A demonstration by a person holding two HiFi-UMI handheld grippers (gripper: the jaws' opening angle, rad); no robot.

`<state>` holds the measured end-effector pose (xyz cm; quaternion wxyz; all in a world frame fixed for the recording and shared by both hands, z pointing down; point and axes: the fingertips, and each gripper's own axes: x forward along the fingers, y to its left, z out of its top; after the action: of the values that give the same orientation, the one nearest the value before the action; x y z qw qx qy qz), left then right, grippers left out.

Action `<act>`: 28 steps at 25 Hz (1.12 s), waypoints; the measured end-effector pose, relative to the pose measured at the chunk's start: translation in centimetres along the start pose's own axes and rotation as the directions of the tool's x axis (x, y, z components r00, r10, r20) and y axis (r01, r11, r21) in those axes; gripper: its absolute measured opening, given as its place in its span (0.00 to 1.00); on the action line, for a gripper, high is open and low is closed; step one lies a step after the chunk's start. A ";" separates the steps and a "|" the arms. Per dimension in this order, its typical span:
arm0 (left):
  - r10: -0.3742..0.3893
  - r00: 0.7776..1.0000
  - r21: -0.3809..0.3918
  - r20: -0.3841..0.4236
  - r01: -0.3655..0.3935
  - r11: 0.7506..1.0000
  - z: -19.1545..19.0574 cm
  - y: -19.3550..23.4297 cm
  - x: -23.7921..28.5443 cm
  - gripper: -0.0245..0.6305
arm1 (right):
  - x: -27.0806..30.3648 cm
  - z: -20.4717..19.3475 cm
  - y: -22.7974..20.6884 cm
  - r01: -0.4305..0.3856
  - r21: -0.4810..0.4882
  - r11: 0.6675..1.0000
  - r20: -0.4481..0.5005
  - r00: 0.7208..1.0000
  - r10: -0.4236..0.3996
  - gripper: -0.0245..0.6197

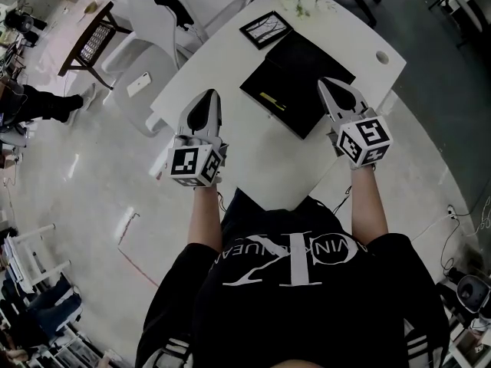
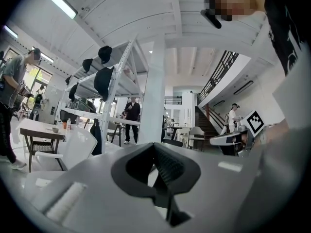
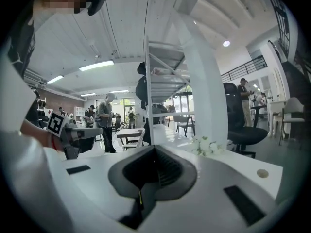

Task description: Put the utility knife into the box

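The thin yellow utility knife (image 1: 272,102) lies flat on the near panel of the flat black box (image 1: 307,60), which sits open on the white rounded table (image 1: 261,159). The knife shows as a slim, straight yellow strip, laid slantwise across the black surface, with its ends pointing upper left and lower right in the head view. It is too small there for any blade or slider to be made out. I cannot tell whether the panel under it is the tray or the lid.

The left gripper (image 1: 209,96) hangs over the table's left edge, well apart from the box. In its own view the 2 jaws stand pressed together, ribbed pads (image 2: 167,166) meeting with nothing between them.

The right gripper (image 1: 325,84) hovers at the right side of the box, its tip over the black surface and apart from the knife. In its own view its jaws are also closed on each other, with nothing clamped between them.

Beyond the box, a black-framed picture (image 1: 265,29) lies flat near the table's far edge, and a small bunch of white flowers (image 1: 303,2) stands just past it. A white plastic chair (image 1: 153,21) stands to the left of the table.
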<state>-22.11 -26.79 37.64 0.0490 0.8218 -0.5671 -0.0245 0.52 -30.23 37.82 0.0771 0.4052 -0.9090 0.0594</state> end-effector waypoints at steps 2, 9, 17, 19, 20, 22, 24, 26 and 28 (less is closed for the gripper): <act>0.007 1.000 0.006 0.006 -0.007 1.000 0.3 0.2 -0.1 0.05 | -0.1 0.2 0.0 0.003 0.000 1.000 0.015 1.000 -0.003 0.06; 0.019 1.000 0.019 0.011 -0.019 1.000 0.7 0.7 -0.3 0.05 | -0.4 0.6 -0.2 0.018 -0.004 1.000 0.040 0.999 -0.018 0.06; 0.008 1.000 0.035 0.022 -0.009 0.999 1.5 0.6 -0.2 0.05 | -0.7 1.2 -0.5 0.038 -0.010 0.999 0.067 0.997 -0.038 0.06; 0.005 1.000 0.041 0.023 -0.006 0.999 1.6 0.5 -0.2 0.05 | -0.8 1.3 -0.5 0.043 -0.010 0.999 0.073 0.996 -0.042 0.06; 0.003 1.000 0.041 0.023 -0.004 0.999 1.6 0.5 -0.2 0.05 | -0.9 1.4 -0.5 0.045 -0.010 0.999 0.075 0.996 -0.044 0.06; 0.000 1.000 0.037 0.023 -0.001 0.999 1.7 0.4 -0.1 0.05 | -1.0 1.6 -0.6 0.048 -0.010 0.999 0.076 0.996 -0.047 0.06; 0.000 1.000 0.032 0.019 0.000 0.999 1.7 0.4 0.0 0.05 | -1.0 1.7 -0.8 0.051 -0.007 0.999 0.076 0.996 -0.050 0.06; 0.001 1.000 0.029 0.016 -0.001 1.000 1.6 0.4 0.0 0.05 | -1.0 1.6 -0.9 0.052 -0.005 0.999 0.074 0.996 -0.052 0.06; 0.003 1.000 0.028 0.017 -0.004 1.000 1.6 0.5 0.0 0.05 | -1.1 1.6 -0.9 0.052 -0.005 0.999 0.075 0.996 -0.051 0.06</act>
<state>-22.70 -27.07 36.10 0.0327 0.8212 -0.5692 -0.0232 1.76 -30.34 36.09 0.0461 0.4302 -0.9007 0.0391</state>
